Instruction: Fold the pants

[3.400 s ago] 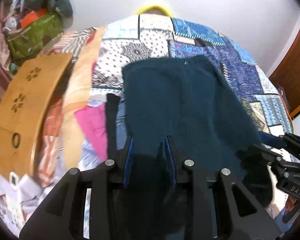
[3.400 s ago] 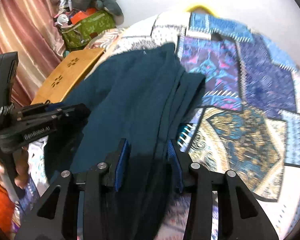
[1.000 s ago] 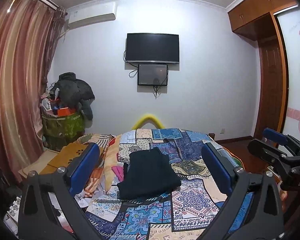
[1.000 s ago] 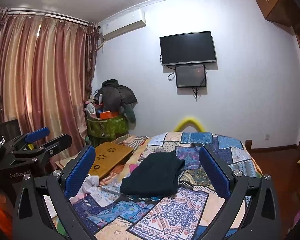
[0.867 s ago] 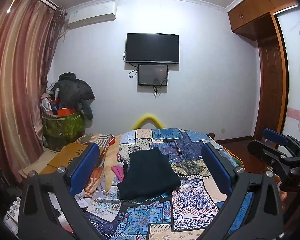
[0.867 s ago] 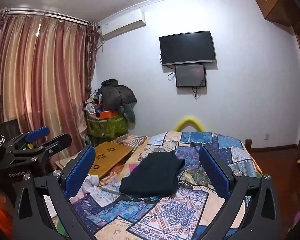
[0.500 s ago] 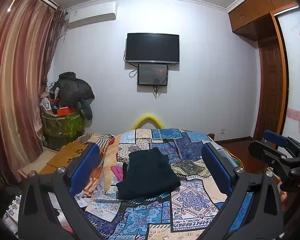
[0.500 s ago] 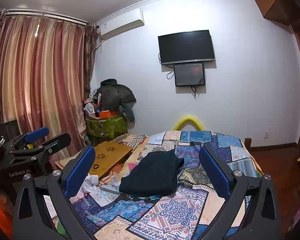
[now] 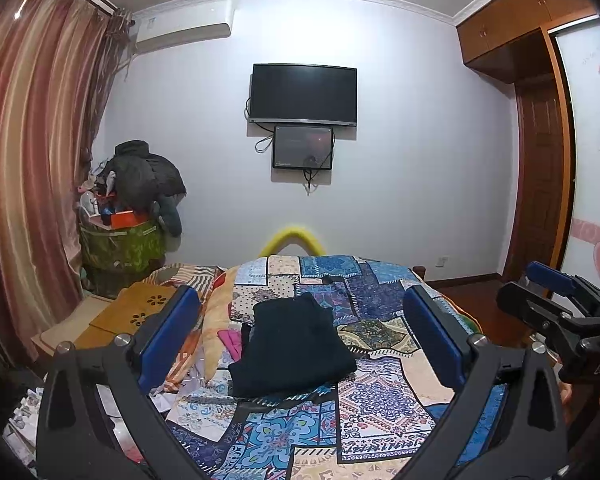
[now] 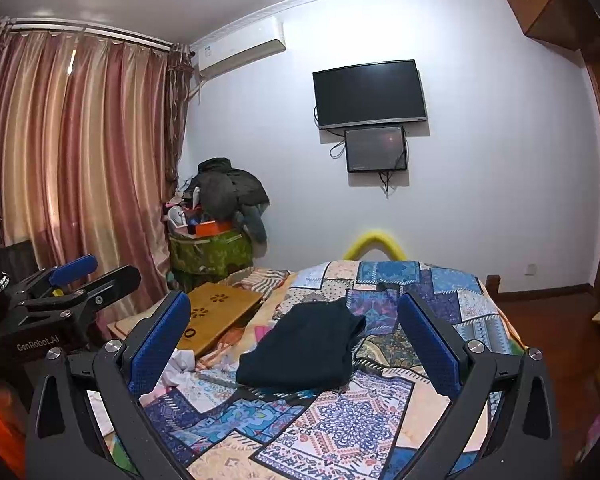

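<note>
Left wrist view shows the folded dark pants (image 9: 292,344) lying ahead on the patchwork bed (image 9: 380,396), long axis pointing away, well apart from both wide-open, empty tools, left tool (image 9: 300,340) and right tool (image 10: 296,344) about equally near

One folded pair of dark pants (image 9: 292,344) on one patchwork bed (image 9: 380,396), two wall screens (image 9: 303,94), one wooden lap desk (image 10: 216,312), two grippers, left gripper (image 9: 300,338) and right gripper (image 10: 296,344).
</note>
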`<state>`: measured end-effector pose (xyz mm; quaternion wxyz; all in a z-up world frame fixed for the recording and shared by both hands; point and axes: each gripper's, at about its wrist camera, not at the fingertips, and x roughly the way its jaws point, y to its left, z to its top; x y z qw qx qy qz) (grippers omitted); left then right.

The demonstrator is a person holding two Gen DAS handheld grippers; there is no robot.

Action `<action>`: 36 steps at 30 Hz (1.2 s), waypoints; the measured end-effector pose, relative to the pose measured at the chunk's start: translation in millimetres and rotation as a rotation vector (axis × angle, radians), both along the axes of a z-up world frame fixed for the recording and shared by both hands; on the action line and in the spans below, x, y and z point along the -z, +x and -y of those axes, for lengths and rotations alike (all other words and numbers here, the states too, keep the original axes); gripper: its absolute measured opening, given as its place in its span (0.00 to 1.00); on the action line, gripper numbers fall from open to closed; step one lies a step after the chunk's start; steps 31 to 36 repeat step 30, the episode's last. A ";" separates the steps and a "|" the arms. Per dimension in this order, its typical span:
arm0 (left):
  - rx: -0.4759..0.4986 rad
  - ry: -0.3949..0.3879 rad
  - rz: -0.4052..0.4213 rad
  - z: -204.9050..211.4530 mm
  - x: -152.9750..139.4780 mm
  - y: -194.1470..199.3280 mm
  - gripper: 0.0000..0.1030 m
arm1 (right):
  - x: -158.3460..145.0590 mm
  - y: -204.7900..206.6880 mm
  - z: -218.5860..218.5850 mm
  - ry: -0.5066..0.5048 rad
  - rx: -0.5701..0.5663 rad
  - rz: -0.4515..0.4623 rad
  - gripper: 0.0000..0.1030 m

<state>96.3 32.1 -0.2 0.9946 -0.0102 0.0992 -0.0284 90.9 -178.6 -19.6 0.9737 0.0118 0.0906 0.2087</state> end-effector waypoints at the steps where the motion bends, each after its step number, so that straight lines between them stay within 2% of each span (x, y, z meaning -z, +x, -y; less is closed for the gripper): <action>1: 0.002 0.001 0.000 0.8 0.5 -0.1 1.00 | -0.1 -0.3 -0.1 0.000 0.003 0.001 1.00; 22: 0.038 0.005 -0.023 8.6 5.5 -1.6 1.00 | 1.7 -0.6 1.4 0.012 0.027 -0.011 1.00; 36: 0.027 -0.012 -0.043 -1.1 9.5 4.6 1.00 | 4.5 3.2 -4.5 0.002 0.026 -0.025 1.00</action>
